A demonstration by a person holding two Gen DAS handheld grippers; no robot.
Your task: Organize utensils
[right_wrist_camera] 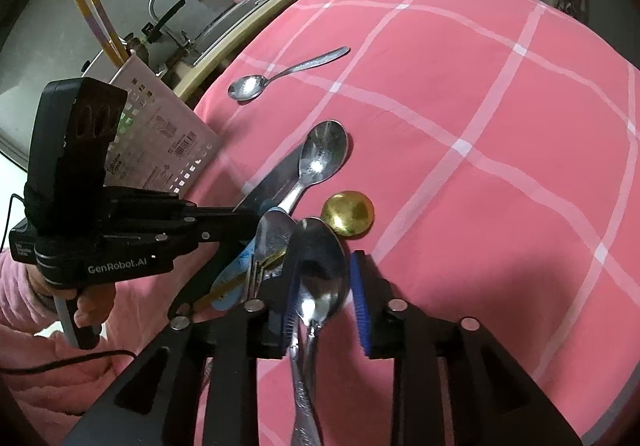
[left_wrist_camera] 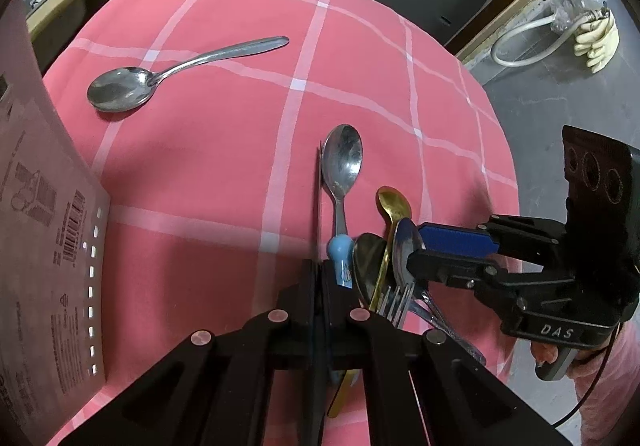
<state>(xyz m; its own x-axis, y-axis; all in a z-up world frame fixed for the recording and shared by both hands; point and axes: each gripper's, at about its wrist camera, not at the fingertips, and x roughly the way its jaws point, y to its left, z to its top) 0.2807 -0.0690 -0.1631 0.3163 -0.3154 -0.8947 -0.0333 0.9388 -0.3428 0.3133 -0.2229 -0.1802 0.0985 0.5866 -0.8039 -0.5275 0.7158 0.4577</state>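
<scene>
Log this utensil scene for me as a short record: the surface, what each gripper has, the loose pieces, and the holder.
Surface: pink checked tablecloth
Left gripper: shut on the knife
Right gripper: open, a silver spoon between its pads
Heap by the grippers: blue-handled spoon, gold spoon, forks
Apart: lone spoon, lying farther out on the cloth
Holder: perforated box with chopsticks standing in it
</scene>
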